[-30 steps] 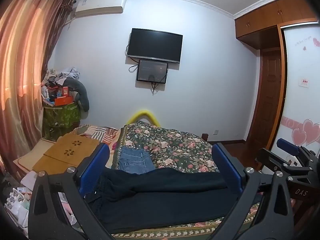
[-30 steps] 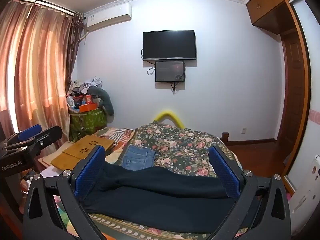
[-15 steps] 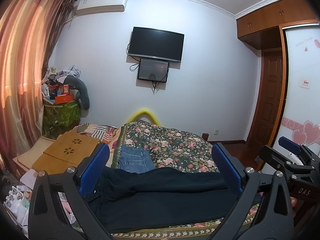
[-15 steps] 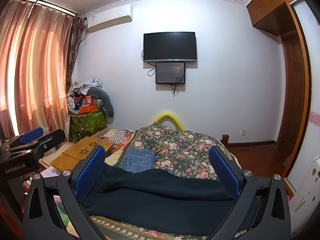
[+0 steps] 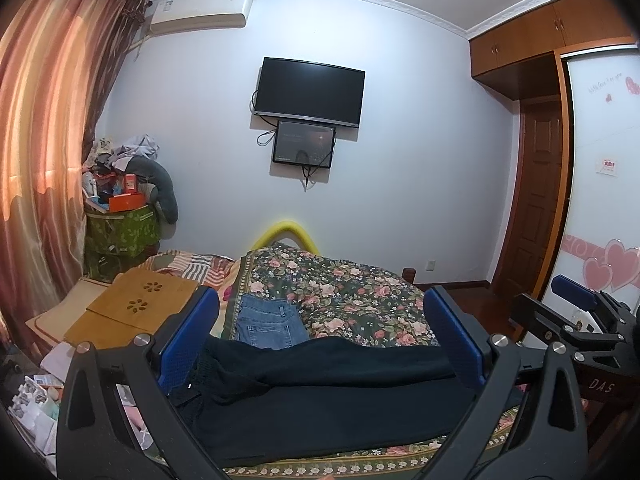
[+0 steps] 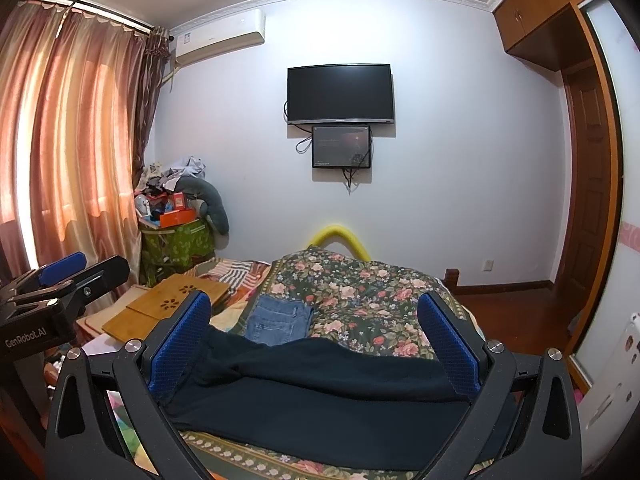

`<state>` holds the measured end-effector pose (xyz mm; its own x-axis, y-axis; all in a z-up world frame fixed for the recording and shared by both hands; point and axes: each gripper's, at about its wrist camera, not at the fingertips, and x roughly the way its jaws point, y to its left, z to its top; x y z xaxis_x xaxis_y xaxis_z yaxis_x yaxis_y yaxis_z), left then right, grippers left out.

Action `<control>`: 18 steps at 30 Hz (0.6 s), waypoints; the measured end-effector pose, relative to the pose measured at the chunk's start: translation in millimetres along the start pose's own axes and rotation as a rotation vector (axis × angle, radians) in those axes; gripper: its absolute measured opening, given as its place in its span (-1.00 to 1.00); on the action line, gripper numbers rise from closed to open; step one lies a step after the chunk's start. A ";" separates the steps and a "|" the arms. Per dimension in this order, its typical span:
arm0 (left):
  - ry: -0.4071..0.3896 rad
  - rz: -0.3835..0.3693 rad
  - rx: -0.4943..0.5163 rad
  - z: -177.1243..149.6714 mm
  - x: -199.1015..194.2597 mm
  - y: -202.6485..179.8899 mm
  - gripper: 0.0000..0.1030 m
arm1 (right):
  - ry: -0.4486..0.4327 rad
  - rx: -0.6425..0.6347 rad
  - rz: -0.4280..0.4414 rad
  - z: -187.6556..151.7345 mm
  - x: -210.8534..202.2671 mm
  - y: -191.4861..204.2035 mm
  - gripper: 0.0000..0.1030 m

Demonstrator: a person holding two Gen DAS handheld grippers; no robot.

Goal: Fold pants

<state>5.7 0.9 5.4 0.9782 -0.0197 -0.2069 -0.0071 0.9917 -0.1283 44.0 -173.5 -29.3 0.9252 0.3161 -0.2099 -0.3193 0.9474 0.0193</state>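
Dark navy pants lie spread across the near edge of the floral bedspread, legs stretched sideways; they also show in the right wrist view. My left gripper is open and empty, held above the pants. My right gripper is open and empty, also above them. Each gripper shows at the edge of the other's view: the right gripper, the left gripper. Folded blue jeans lie beyond the dark pants.
A wooden lap desk rests on the bed's left side. A green bin piled with clutter stands by the curtain. A TV hangs on the far wall. A wardrobe and door are at right.
Both views tilted slightly upward; the room has shifted a little lower in frame. The pants and the open jaws are unchanged.
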 end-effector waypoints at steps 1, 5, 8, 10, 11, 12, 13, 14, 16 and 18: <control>0.000 -0.001 -0.001 -0.2 0.2 0.3 1.00 | 0.000 0.000 -0.001 0.0 -0.3 0.0 0.99; 0.000 -0.005 -0.004 -2.7 -1.5 0.8 1.00 | 0.000 -0.001 -0.001 -1.0 -0.1 -0.4 0.99; 0.000 -0.005 -0.001 -1.6 -2.1 0.6 1.00 | 0.002 0.000 -0.002 -1.6 -0.1 -1.0 0.99; 0.000 -0.007 -0.002 -1.7 -3.0 1.1 1.00 | 0.004 -0.002 -0.001 -1.7 0.2 -1.9 0.99; 0.000 -0.007 -0.003 -1.9 -2.7 0.5 1.00 | 0.004 -0.002 -0.002 -2.1 0.2 -2.5 0.99; -0.001 -0.008 -0.004 -1.7 -2.6 0.5 1.00 | 0.003 -0.003 -0.002 -2.0 0.2 -2.9 0.99; -0.002 -0.008 -0.004 -1.3 -2.7 0.3 1.00 | 0.004 -0.003 -0.001 -1.9 0.4 -3.2 0.99; -0.003 -0.006 -0.002 -1.6 -2.6 0.0 1.00 | 0.004 -0.003 -0.001 -1.8 0.4 -3.2 0.99; -0.003 -0.004 -0.002 -0.9 -2.1 0.0 1.00 | 0.004 -0.003 -0.001 -1.4 0.4 -3.3 0.99; -0.003 -0.004 -0.003 -1.5 -2.4 0.3 1.00 | 0.004 -0.002 0.000 0.4 0.4 -2.4 0.99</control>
<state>3.0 1.1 4.4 0.9789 -0.0233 -0.2030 -0.0037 0.9913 -0.1318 45.2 -175.7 -29.0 0.9245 0.3156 -0.2137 -0.3194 0.9475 0.0173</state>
